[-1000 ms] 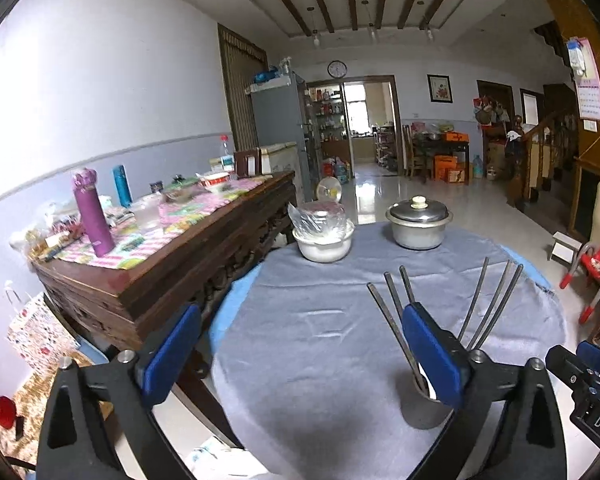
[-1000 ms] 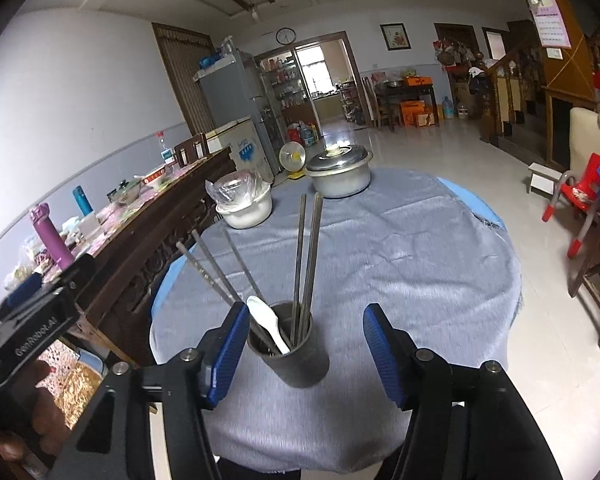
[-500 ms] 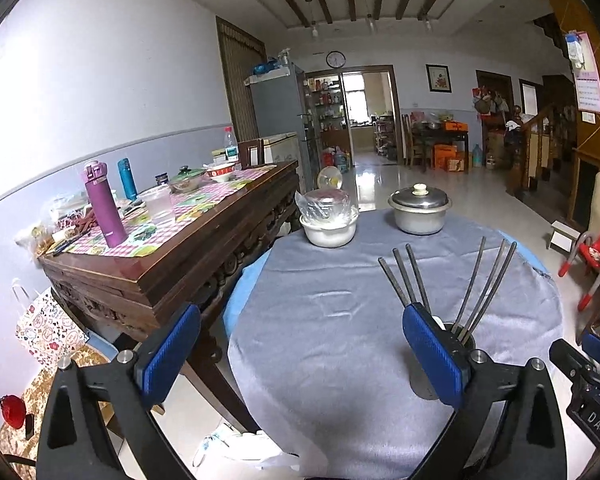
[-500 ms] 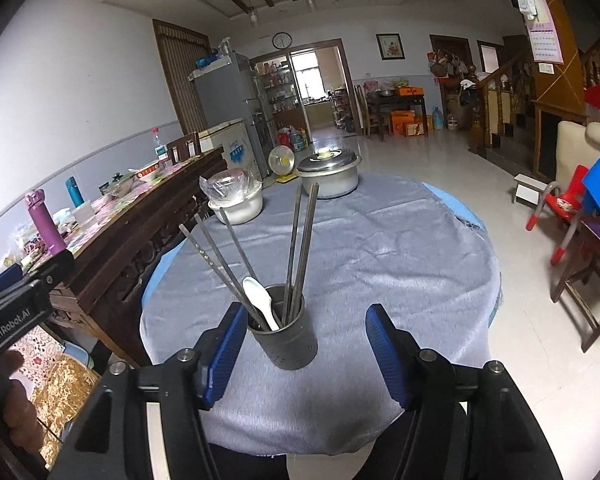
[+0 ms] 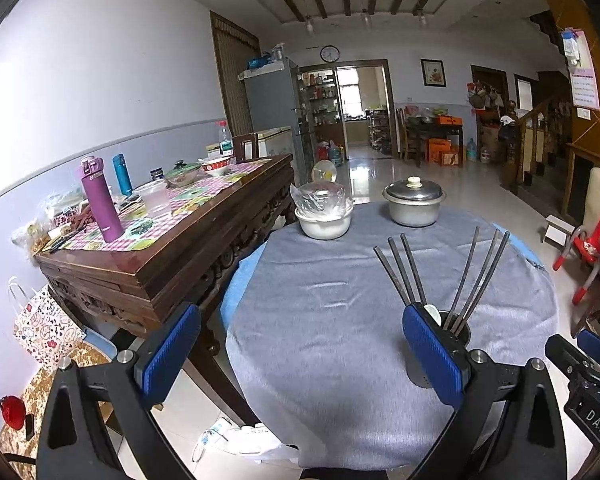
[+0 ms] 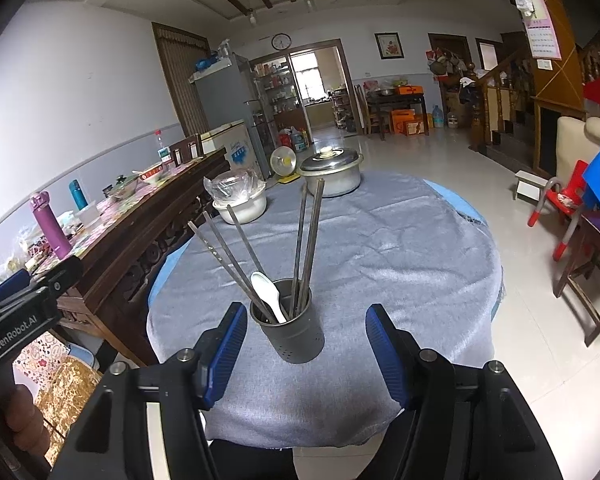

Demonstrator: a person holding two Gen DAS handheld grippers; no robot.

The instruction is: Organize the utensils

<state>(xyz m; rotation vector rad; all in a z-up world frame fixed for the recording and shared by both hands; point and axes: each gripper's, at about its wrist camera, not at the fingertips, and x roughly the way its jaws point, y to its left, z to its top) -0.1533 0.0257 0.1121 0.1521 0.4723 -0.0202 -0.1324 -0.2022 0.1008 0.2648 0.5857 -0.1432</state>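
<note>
We hold the right hand-held gripper [image 6: 306, 354] with its jaws standing wide, gripping nothing; the dark utensil holder [image 6: 293, 330] stands upright on the grey-clothed surface [image 6: 400, 248] just ahead of the gap, clear of both pads. It contains metal chopsticks [image 6: 306, 240] and a white spoon [image 6: 268, 292]. Our left hand-held gripper [image 5: 300, 352] is likewise wide open and empty, the holder just behind its right-side finger [image 5: 434, 354].

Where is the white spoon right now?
Right wrist view: the white spoon stands in the dark holder beside the chopsticks, near the table's front edge.
</note>
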